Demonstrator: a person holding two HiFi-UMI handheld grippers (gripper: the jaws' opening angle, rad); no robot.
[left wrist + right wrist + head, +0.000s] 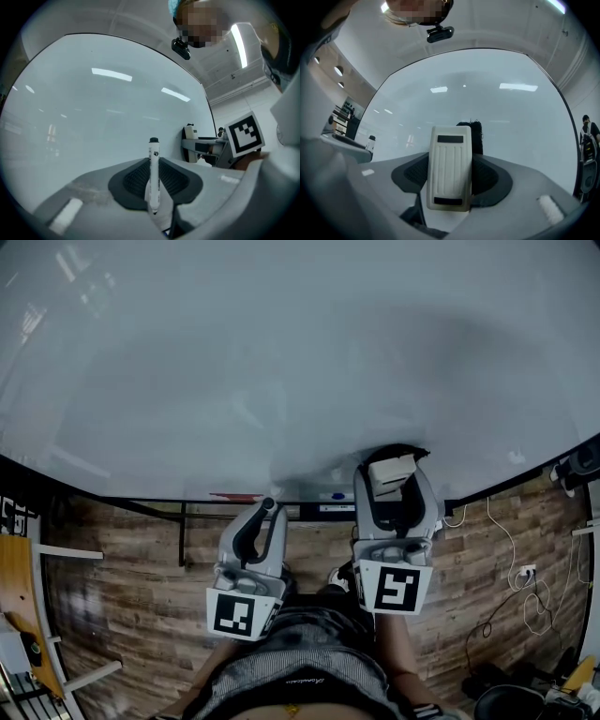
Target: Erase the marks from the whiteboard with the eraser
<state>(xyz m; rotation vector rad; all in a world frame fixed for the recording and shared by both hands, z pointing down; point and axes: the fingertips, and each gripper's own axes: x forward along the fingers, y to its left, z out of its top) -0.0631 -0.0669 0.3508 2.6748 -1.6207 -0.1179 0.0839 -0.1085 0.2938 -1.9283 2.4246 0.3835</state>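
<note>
Left tool (268, 507) tight on a marker (153, 161), print illegible; right tool (395, 463) tight on the eraser (449, 171), whiteboard (281, 362) ahead.

whiteboard (281, 362): broad open face | marker tray (305, 505): seemingly juts along lower edge

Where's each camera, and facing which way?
Head view: on the head, looking down at whiteboard, left gripper, right gripper, the person's lap.
Left gripper view: rides that gripper, along jaws shut on marker, facing whiteboard.
Right gripper view: rides that gripper, along jaws shut on eraser, facing whiteboard.
All share the whiteboard.
</note>
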